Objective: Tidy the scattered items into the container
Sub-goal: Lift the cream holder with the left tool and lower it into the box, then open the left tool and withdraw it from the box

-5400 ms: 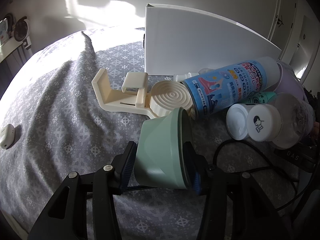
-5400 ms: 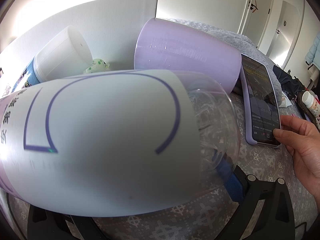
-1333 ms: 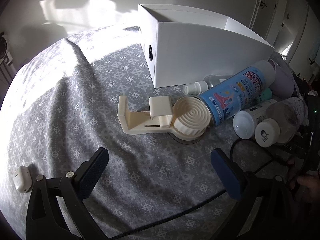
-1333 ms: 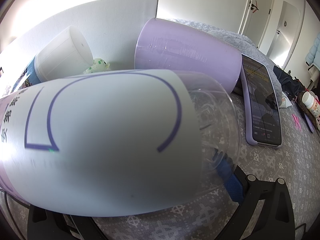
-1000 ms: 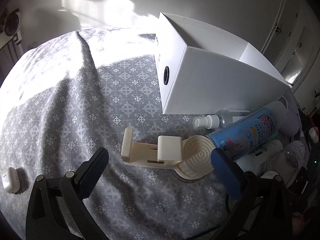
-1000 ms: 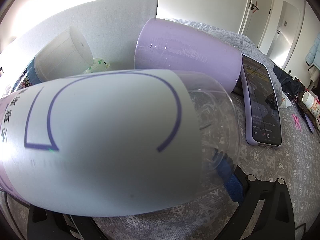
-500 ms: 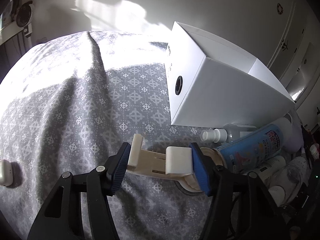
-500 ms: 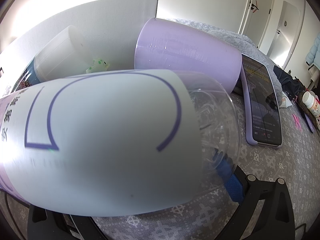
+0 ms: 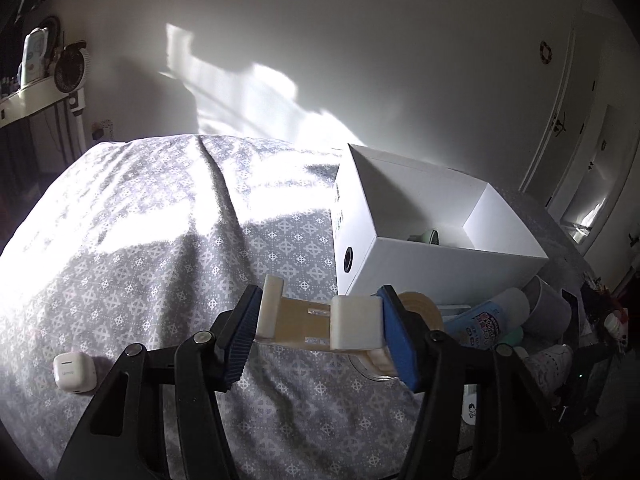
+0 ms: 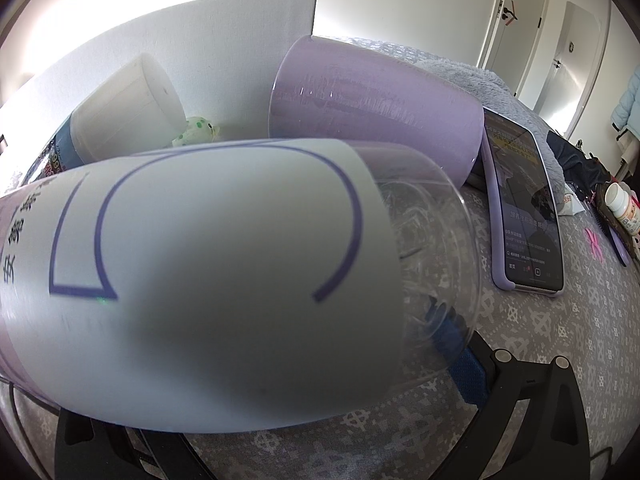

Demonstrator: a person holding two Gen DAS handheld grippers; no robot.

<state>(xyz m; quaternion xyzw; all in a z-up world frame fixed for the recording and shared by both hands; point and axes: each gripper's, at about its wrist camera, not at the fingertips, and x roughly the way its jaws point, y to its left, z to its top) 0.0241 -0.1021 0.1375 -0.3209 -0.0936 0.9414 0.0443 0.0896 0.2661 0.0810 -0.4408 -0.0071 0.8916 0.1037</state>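
My left gripper point(image 9: 320, 334) is matte black plastic: two angular arms with cut-out windows, each pinned by round silver screws. Its fingers point(image 9: 397, 338) carry blue pads, flat-faced, with fine ribbing along the edges. From my right gripper point(image 10: 456, 356) I see only one black arm with two silver screws and a ribbed blue pad; the other side is hidden. No cables, sleeves or skin of mine show.
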